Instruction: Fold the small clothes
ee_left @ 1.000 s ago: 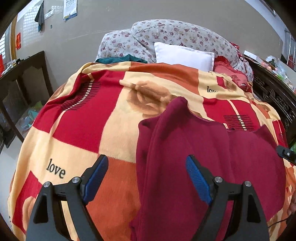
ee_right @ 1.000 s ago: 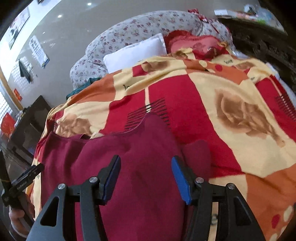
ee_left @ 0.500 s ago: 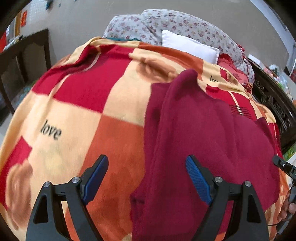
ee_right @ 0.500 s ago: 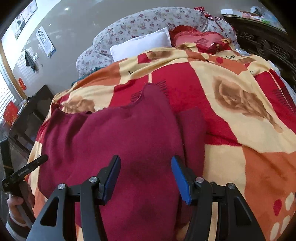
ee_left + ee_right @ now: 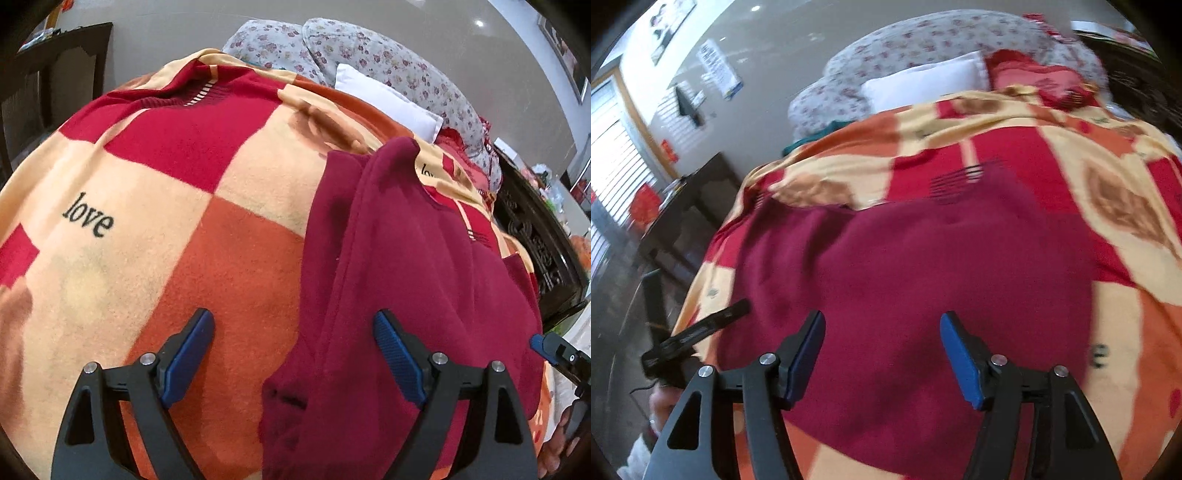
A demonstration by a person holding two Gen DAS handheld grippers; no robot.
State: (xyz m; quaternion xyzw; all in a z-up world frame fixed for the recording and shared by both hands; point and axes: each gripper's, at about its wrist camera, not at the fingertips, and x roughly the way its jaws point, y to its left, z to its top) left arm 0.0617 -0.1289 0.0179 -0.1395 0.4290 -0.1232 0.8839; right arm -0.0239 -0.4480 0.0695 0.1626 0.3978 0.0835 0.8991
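Left gripper [image 5: 293, 354]: jaws apart, over maroon garment [image 5: 406, 280] edge. Right gripper [image 5: 882, 356]: jaws apart, above garment. Patterned blanket [image 5: 155, 206] beneath.

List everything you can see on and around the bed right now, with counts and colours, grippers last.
garment: one, maroon, spread on the blanket
blanket: one, red, orange and cream checks, printed "love", covering the bed
white pillow: one, at the head of the bed
floral bedding: one heap, grey with flowers, behind the white pillow
red cushion: one, beside the white pillow
dark table: one, beside the bed
left gripper: black, blue pads, jaws open at the garment's edge
right gripper: black, blue pads, jaws open over the garment
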